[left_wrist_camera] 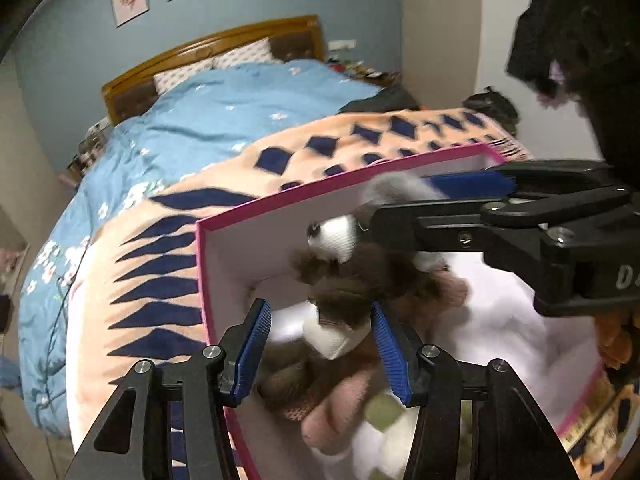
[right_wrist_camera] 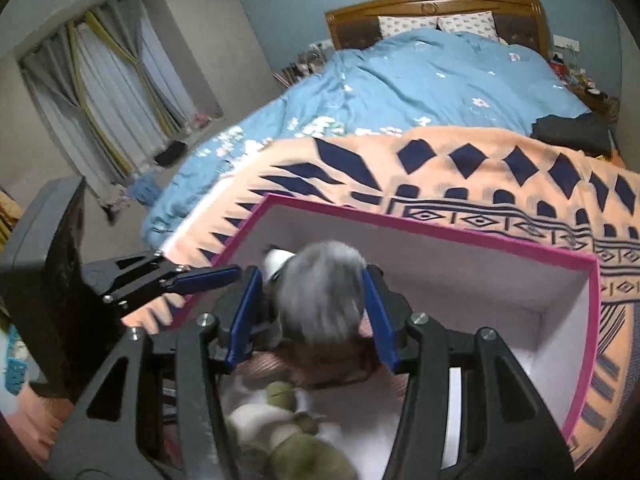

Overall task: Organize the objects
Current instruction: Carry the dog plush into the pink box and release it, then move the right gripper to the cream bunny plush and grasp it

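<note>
A pink-rimmed box [left_wrist_camera: 199, 248] [right_wrist_camera: 440, 236] with a white inside stands on the orange blanket. My right gripper [right_wrist_camera: 312, 312] [left_wrist_camera: 404, 200] is shut on a grey fluffy plush toy [right_wrist_camera: 320, 292] [left_wrist_camera: 390, 188] just above the box. Below it in the box lie a brown plush with a white muzzle [left_wrist_camera: 352, 292], a pink plush [left_wrist_camera: 340, 412] and a green-and-white plush [right_wrist_camera: 288, 432]. My left gripper [left_wrist_camera: 324, 344] [right_wrist_camera: 224, 274] hangs over the box's left rim. Its blue pads stand apart and grip nothing, with the brown plush lower down behind them.
The box rests on an orange blanket with dark blue diamonds [right_wrist_camera: 480, 160] at the foot of a bed with a blue floral duvet [right_wrist_camera: 420, 80] and a wooden headboard [left_wrist_camera: 208, 46]. Curtains [right_wrist_camera: 108, 92] hang at the left. Dark clothes [left_wrist_camera: 580, 40] hang at the right.
</note>
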Motion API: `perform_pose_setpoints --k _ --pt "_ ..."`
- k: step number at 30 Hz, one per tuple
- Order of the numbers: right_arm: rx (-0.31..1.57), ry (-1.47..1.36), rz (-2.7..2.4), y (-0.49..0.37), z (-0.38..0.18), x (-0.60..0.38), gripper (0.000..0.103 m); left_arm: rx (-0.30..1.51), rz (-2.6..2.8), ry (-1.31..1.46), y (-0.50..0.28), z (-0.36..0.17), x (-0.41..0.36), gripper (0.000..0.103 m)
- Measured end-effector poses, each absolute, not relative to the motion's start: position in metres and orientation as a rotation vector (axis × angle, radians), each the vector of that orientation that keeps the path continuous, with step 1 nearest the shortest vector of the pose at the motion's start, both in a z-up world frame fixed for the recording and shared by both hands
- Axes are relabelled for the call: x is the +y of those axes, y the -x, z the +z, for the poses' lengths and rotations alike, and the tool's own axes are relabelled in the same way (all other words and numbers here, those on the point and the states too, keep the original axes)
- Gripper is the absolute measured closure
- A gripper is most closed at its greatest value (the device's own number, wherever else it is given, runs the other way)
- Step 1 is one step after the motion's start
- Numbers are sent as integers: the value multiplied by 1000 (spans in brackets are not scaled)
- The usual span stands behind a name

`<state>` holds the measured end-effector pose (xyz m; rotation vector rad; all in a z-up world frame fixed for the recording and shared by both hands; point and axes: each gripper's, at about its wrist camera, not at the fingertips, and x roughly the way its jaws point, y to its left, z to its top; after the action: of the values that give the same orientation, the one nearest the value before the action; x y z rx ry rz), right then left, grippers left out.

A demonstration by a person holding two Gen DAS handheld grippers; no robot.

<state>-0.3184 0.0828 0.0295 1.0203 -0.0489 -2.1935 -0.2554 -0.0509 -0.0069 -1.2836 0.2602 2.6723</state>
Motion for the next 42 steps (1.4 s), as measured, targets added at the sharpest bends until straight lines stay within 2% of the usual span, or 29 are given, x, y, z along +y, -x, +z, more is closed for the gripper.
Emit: perform_pose_setpoints --k 6,9,11,12,14,16,22,28,29,36,42 --pt "-50 -1071 -2219 320 26 87 45 196 2721 1266 256 -3 -64 47" --pt "-82 -1058 -2206 311 30 96 45 154 2718 1189 244 6 -65 37" --pt "-108 -1030 -2194 300 36 103 44 124 2715 1116 231 14 -64 26" --pt "-116 -1014 -2187 294 39 107 44 110 2712 1086 225 18 -64 25" --pt "-134 -966 -2181 279 48 114 41 73 2705 993 205 30 -63 18" --pt "-154 -907 -2179 262 57 123 32 58 2703 934 190 39 -63 17" --pt "-168 -733 -2154 194 83 153 18 29 2669 773 132 57 -55 12" --pt "-135 -635 -2138 126 90 186 17 -22 2599 694 79 56 -45 10" --pt "-137 -633 -2142 118 88 191 17 -24 2579 695 71 53 -41 0" --pt "-191 -710 -2243 80 55 239 17 63 2551 726 43 25 -6 0" --pt "-284 -828 -2299 65 19 272 17 65 2452 826 38 -6 22 0"
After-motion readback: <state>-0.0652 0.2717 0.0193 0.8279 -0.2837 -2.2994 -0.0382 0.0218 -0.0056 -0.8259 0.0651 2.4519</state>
